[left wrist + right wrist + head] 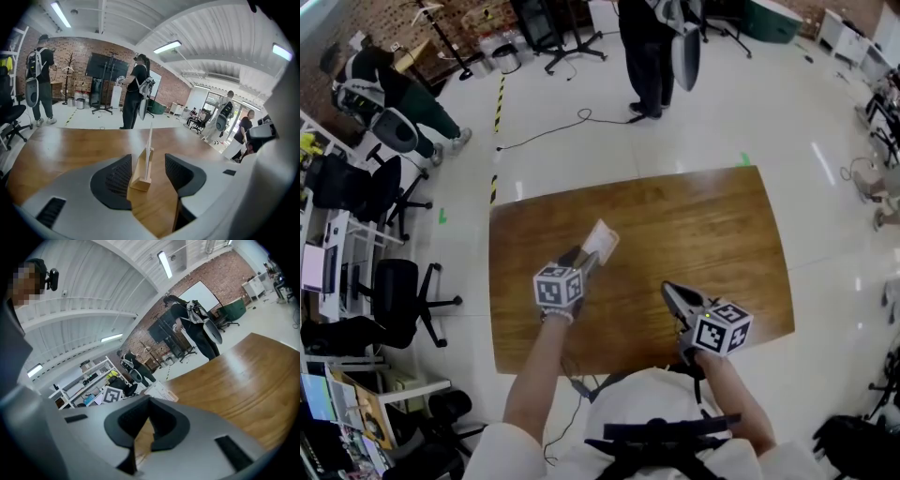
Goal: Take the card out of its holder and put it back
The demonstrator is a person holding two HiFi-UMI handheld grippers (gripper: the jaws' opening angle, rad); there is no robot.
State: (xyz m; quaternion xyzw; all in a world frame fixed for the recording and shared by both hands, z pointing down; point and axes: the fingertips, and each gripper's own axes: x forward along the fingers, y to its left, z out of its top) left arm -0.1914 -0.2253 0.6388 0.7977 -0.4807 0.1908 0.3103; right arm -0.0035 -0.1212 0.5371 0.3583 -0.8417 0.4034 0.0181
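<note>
On the table (70,145), the card (150,138) stands upright in its holder (139,180), between the released, wide-spread jaws of my left gripper (148,164). My right gripper (149,408) hangs nearby, jaws clenched on nothing.

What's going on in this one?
A person works at a wooden table with two handheld grippers. The left gripper has its jaws open around a small wooden holder with a card standing upright in its slot; the pads aren't pressing on it. The right gripper is shut and empty, held off to the side above the table.
</note>
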